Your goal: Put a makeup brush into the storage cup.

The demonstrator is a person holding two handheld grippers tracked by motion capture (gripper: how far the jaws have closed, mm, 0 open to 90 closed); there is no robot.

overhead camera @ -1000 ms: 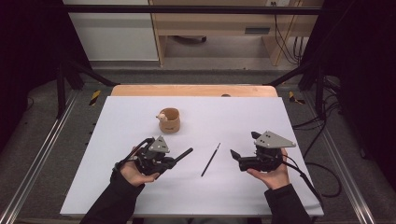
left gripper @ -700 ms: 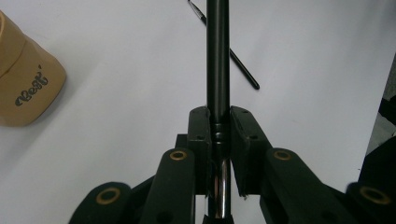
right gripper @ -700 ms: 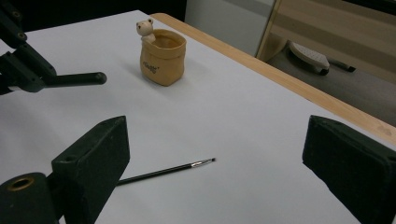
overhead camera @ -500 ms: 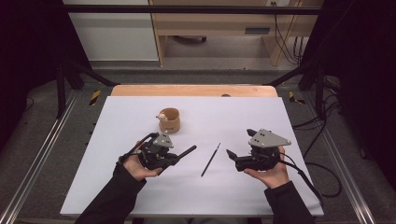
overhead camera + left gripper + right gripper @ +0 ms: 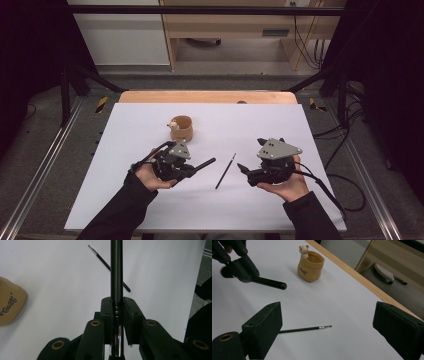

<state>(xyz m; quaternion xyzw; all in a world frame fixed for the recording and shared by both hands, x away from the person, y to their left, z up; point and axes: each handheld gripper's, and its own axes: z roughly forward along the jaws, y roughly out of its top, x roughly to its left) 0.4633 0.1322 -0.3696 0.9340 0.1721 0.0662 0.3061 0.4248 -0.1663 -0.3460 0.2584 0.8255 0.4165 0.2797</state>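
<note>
Over the white table (image 5: 310,150), the black-handled brush (image 5: 200,164) points toward the right gripper (image 5: 243,169).

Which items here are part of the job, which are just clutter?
In play: thick brush clamped in left gripper; thin brush on the sheet, before the open right gripper; bear pot.

Lying about: cables, yellow-black tools off the table.
</note>
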